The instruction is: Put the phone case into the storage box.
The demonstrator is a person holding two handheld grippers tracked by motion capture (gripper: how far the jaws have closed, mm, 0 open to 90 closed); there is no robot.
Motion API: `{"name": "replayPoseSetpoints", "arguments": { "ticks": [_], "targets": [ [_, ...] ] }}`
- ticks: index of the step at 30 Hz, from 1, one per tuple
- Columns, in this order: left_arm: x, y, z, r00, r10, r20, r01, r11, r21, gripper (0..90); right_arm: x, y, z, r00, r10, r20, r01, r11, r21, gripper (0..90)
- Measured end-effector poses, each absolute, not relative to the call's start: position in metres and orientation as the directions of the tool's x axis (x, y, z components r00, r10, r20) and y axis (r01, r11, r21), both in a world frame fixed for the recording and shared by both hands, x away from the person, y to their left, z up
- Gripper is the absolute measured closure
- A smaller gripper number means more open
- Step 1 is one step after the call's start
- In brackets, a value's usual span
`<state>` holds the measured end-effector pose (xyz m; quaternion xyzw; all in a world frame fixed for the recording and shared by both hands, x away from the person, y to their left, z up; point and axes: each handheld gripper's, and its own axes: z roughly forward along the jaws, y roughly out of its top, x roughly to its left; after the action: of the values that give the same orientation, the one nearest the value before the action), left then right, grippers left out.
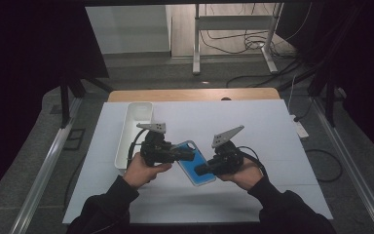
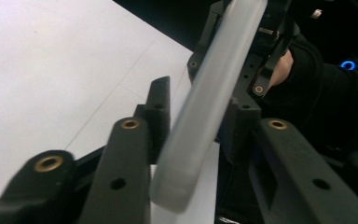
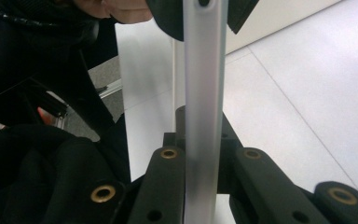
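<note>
Phone case [image 1: 195,163] is held off the white table [image 1: 272,146], long axis spanning gripper to gripper. Right gripper [image 1: 205,169] is clamped on its near end, edge pinched flat between the pads. Left gripper [image 1: 187,154] is slackened at the far end, case edge leaning loosely between parted jaws. White tray [image 1: 126,141] sits beyond the left hand.

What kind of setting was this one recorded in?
Probably a lab or recording booth: a white-covered table between dark curtains, loose cables on the floor behind, and a metal stand. Not a home.
</note>
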<state>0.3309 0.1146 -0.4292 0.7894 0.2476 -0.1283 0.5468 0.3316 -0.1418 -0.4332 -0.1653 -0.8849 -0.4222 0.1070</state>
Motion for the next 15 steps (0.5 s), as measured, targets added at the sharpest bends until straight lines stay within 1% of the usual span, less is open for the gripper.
{"name": "replayPoseSetpoints", "arguments": {
  "ticks": [1,4,7,9,15],
  "targets": [
    [0.3308,0.1146,-0.4291,0.845,0.256,-0.469,0.529,-0.276,0.803,57.3,0.3315,-0.1422,-0.4331,-0.922,0.210,0.324,0.384,0.586,0.713,85.3],
    [0.3301,0.1145,-0.4283,0.847,0.274,-0.455,0.521,-0.269,0.810,47.3,0.3318,-0.1437,-0.4320,-0.924,0.223,0.311,0.382,0.575,0.723,85.2],
    [0.3297,0.1152,-0.4277,0.845,0.295,-0.446,0.519,-0.251,0.817,40.6,0.3325,-0.1460,-0.4307,-0.926,0.248,0.284,0.376,0.560,0.738,85.2],
    [0.3303,0.1168,-0.4273,0.843,0.303,-0.444,0.520,-0.247,0.818,39.1,0.3323,-0.1471,-0.4298,-0.930,0.261,0.258,0.364,0.559,0.745,85.1],
    [0.3319,0.1208,-0.4269,0.823,0.358,-0.442,0.532,-0.211,0.820,29.4,0.3308,-0.1489,-0.4270,-0.934,0.298,0.198,0.337,0.546,0.767,85.2]
  ]
}}
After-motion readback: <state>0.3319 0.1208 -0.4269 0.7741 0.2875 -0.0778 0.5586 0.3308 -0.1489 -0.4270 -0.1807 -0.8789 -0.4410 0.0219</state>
